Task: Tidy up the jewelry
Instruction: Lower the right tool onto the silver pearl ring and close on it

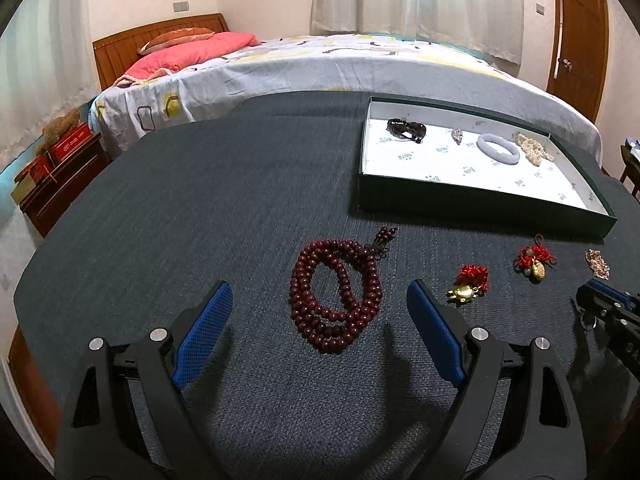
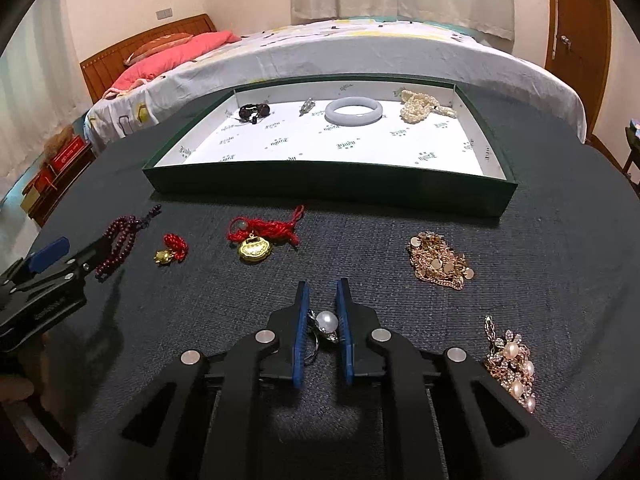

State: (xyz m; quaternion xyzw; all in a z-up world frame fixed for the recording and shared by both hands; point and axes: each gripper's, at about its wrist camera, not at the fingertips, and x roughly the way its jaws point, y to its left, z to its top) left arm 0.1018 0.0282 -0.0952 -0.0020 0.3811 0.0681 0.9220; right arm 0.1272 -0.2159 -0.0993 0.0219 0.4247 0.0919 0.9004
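Observation:
A green tray [image 2: 328, 194] with white lining holds a dark bracelet [image 2: 254, 112], a small brooch [image 2: 307, 106], a pale bangle [image 2: 353, 111] and a pearl strand [image 2: 420, 106]. On the dark cloth lie a dark red bead necklace [image 1: 336, 294], two red-cord gold charms [image 2: 256, 238] [image 2: 172, 250], a gold coin chain [image 2: 440, 262] and a pearl brooch [image 2: 514, 364]. My right gripper [image 2: 322, 292] is shut on a pearl ring [image 2: 326, 326]. My left gripper [image 1: 320, 300] is open, its fingers on either side of the bead necklace.
The cloth-covered table [image 1: 200, 200] stands beside a bed [image 1: 320, 64] with pink pillows. A wooden nightstand [image 1: 60, 184] is at the left, a wooden door [image 1: 580, 28] at the far right. The tray [image 1: 480, 196] sits at the table's far right.

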